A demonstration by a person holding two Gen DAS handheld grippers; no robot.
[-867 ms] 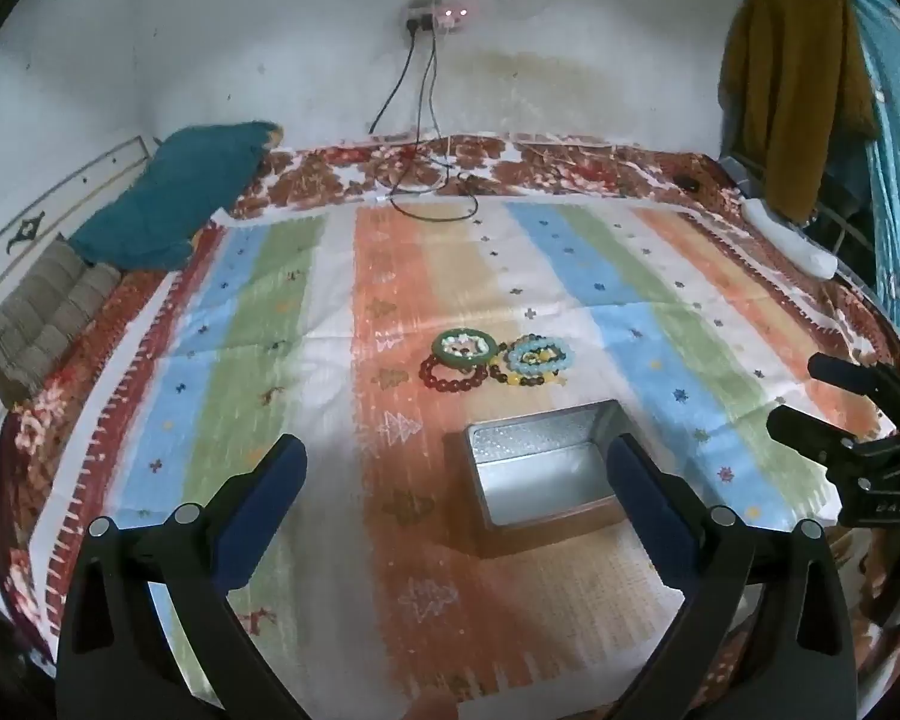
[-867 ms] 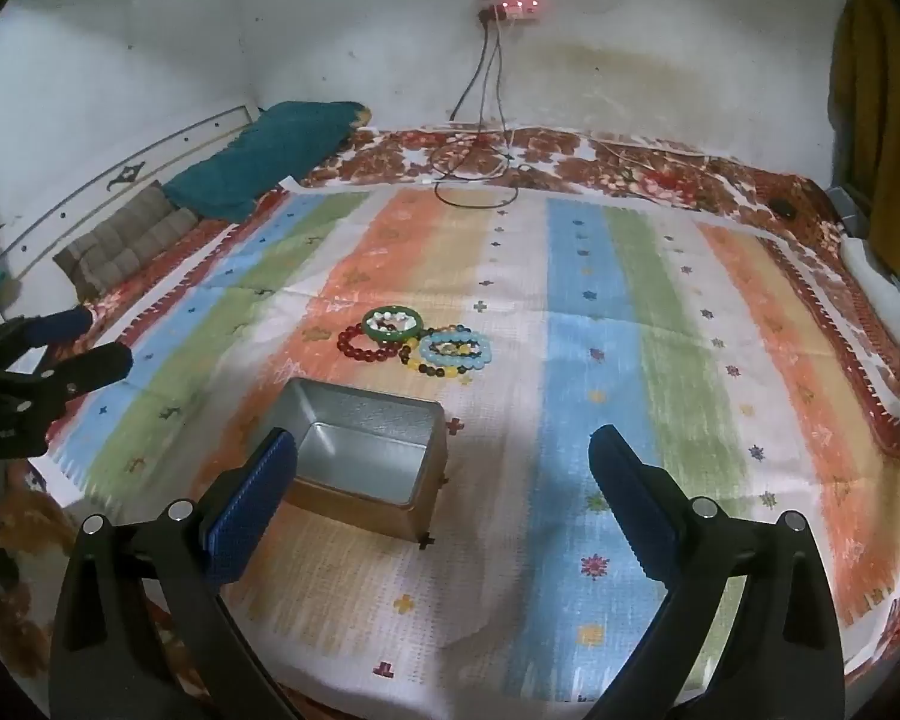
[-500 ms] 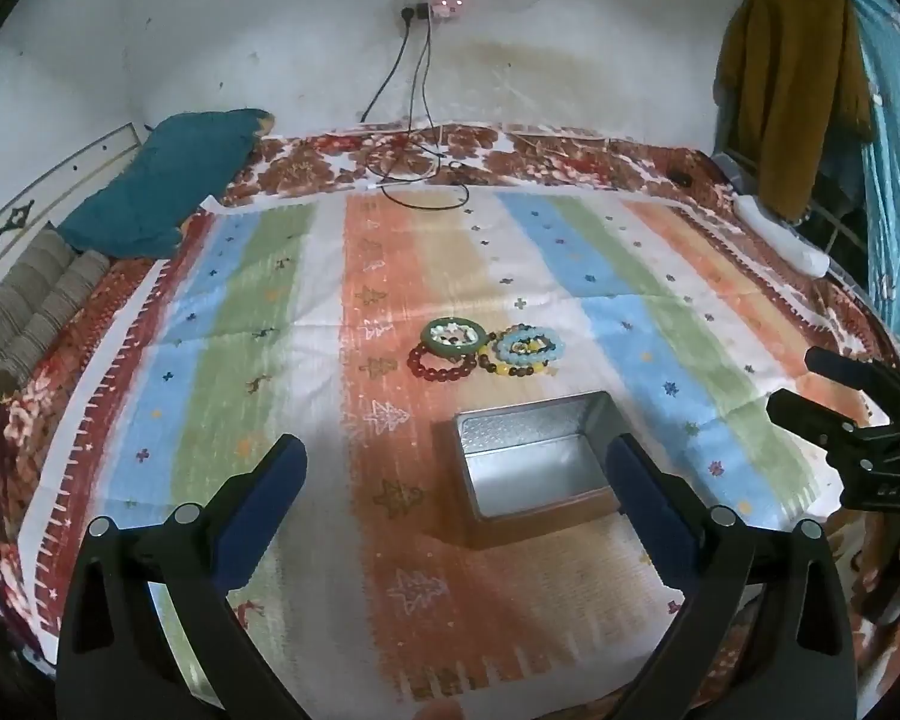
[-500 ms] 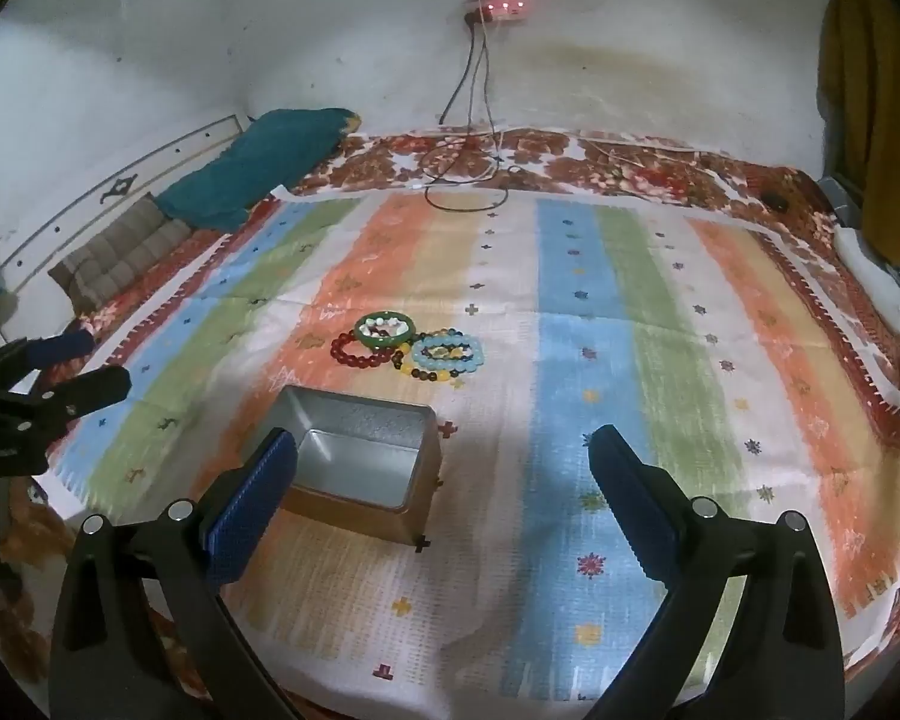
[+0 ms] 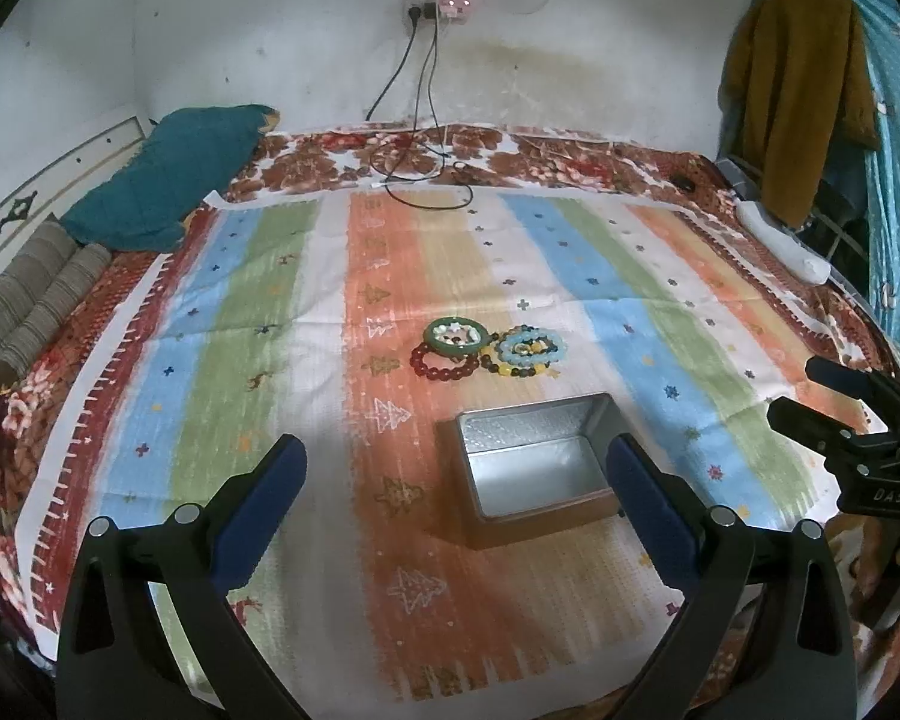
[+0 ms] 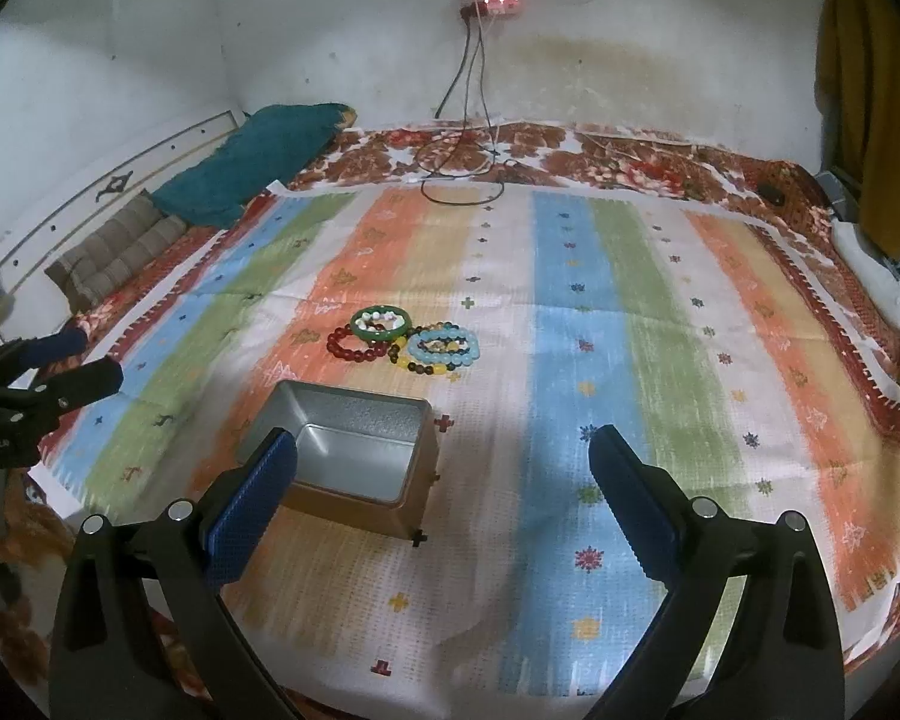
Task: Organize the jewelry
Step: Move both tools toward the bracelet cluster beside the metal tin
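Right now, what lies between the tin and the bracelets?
Only bare striped cloth separates the tin from the bracelets; both wrist views show it.

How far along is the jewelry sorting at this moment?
Nothing is sorted yet: the metal tin sits open and empty. Nothing is in hand; the left gripper and right gripper are both open. All the bracelets lie clustered on the striped cloth beyond the tin.
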